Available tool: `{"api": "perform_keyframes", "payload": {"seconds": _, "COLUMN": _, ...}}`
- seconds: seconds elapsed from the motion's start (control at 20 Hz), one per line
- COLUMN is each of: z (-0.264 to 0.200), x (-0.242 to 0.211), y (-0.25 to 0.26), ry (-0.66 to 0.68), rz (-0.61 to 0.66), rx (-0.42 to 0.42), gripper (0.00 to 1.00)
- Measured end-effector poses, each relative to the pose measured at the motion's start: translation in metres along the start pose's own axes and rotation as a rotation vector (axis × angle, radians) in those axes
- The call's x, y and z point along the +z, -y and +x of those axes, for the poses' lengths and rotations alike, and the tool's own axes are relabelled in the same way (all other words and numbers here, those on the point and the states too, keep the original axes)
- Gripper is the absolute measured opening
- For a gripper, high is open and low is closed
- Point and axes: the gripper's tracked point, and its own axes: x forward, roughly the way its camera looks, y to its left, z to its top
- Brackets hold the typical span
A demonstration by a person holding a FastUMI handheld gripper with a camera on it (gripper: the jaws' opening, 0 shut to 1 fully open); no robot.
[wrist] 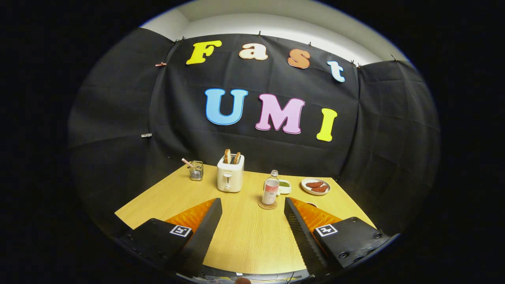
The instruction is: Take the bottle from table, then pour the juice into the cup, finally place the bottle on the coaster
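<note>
Two dark fingers of the gripper (252,205) stand spread wide apart over the wooden counter (248,240), holding nothing; their orange-sided bases are cut off below. At the far left of the counter sits a small wire basket (196,170) with a pinkish stick poking out of it; what else it holds is too small to tell. Next to it stands a white toaster (230,174) with two slices of toast (232,157) upright in its slots. Further right, beyond the gap between the fingers and nearer the right one, the bottle (270,189) stands upright on a round coaster (267,205), well apart from both fingertips; its label is pink and white. Just behind it, partly hidden by the bottle, lies a small white dish (285,186) of something green. Right of that is a white plate (315,186) with two brown pieces on it. A rounded rim (311,204) peeks out behind the right finger, mostly covered.
</note>
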Motion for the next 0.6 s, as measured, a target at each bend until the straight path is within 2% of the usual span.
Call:
{"api": "perform_keyframes", "payload": {"seconds": 0.45, "z": 0.0026, "x": 0.0097, "y": -0.0001, "ry": 0.020, "rz": 0.132, "rx": 0.023, "gripper": 0.97}}
{"api": "perform_keyframes", "payload": {"seconds": 0.6, "z": 0.0042, "x": 0.0081, "y": 0.0051, "ry": 0.017, "rz": 0.111, "rx": 0.012, "gripper": 0.97}}
